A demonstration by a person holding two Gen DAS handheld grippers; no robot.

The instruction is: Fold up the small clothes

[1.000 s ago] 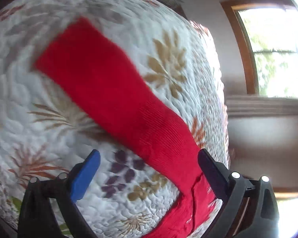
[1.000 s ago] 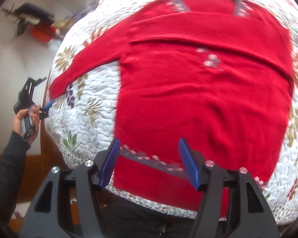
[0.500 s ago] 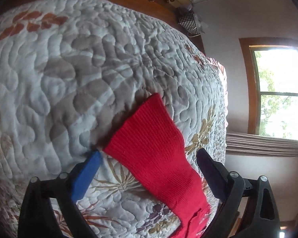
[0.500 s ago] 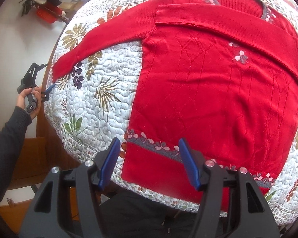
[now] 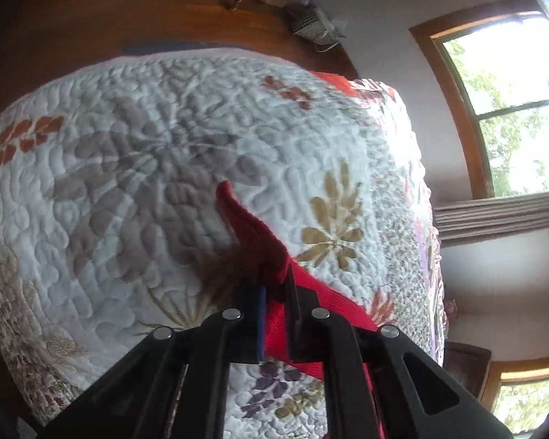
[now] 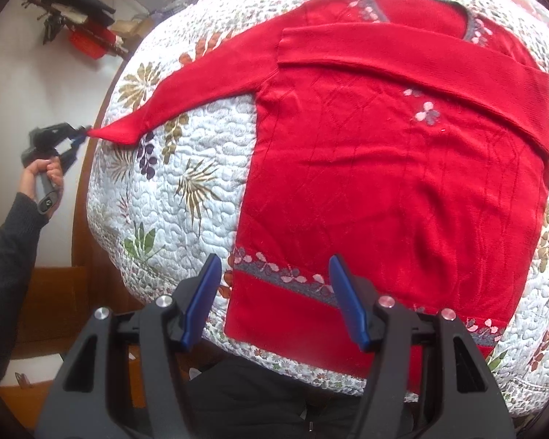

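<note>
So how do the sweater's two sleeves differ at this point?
The left sleeve stretches out sideways over the quilt; the right sleeve lies folded flat across the sweater's chest. The left sleeve's cuff is pinched in the left gripper, pulled to a point off the quilt; nothing holds the right sleeve, and the right gripper hangs open near the hem. Both are the same plain red knit.
</note>
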